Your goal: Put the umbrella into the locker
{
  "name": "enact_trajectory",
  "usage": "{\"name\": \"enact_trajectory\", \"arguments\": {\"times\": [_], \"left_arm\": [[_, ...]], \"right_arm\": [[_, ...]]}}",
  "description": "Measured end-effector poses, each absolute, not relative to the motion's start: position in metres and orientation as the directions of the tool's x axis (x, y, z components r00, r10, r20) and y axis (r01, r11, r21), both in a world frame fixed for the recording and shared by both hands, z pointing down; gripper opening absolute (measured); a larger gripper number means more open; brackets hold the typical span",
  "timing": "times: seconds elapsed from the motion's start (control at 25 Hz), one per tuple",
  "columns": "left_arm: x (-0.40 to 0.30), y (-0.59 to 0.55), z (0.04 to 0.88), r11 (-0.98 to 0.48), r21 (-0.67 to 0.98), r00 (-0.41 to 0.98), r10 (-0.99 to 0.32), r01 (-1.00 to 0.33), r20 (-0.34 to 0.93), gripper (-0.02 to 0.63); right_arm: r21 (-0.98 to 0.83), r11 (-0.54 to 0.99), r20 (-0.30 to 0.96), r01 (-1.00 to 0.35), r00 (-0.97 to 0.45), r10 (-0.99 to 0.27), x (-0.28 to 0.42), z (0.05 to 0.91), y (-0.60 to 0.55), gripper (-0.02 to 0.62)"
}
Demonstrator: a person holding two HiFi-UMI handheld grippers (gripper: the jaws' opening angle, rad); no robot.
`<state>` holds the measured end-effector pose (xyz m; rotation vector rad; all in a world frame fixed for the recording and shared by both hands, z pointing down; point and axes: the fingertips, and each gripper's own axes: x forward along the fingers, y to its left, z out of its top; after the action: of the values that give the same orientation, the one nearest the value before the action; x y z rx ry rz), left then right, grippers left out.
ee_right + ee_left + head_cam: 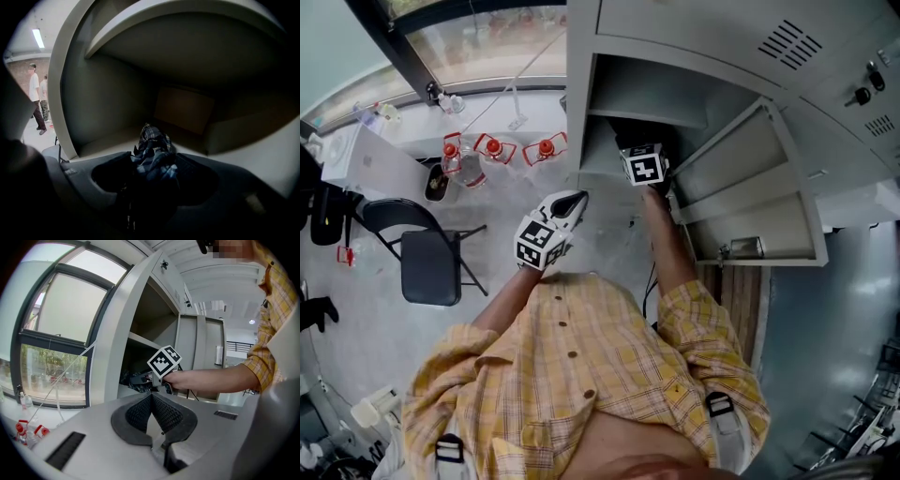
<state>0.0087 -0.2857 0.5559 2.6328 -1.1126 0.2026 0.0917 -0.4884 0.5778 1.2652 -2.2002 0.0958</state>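
The umbrella (152, 143), a folded dark plaid bundle, lies on the floor of the open grey locker (647, 89) compartment, pointing inward. My right gripper (153, 157) reaches into that compartment, and the umbrella's near end sits between its widely spread jaws, so it reads as open. From above only its marker cube (644, 167) shows at the locker mouth. The left gripper view shows the dark umbrella fabric (133, 379) inside, just past my right hand. My left gripper (151, 397) is shut on nothing and hovers outside the locker (567, 202), to the left of its opening.
The locker door (759, 187) stands swung open to the right. A shelf (187, 28) roofs the compartment. A black folding chair (427, 253) and red-capped bottles (492, 148) stand on the floor at left by the window. Two people (35, 96) stand far off.
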Motion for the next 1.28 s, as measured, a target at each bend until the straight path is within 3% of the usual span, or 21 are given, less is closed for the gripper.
{"name": "enact_trajectory", "arguments": {"times": [1.16, 1.28], "left_arm": [[0.023, -0.257, 0.554, -0.715, 0.202, 0.742, -0.631, -0.669, 0.225, 0.005], [0.024, -0.253, 0.553, -0.720, 0.201, 0.746, -0.626, -0.665, 0.225, 0.005]], "right_arm": [[0.079, 0.486, 0.284, -0.870, -0.448, -0.848, 0.107, 0.511, -0.420, 0.277], [0.070, 0.494, 0.247, -0.867, -0.464, -0.850, 0.108, 0.504, -0.411, 0.168]]}}
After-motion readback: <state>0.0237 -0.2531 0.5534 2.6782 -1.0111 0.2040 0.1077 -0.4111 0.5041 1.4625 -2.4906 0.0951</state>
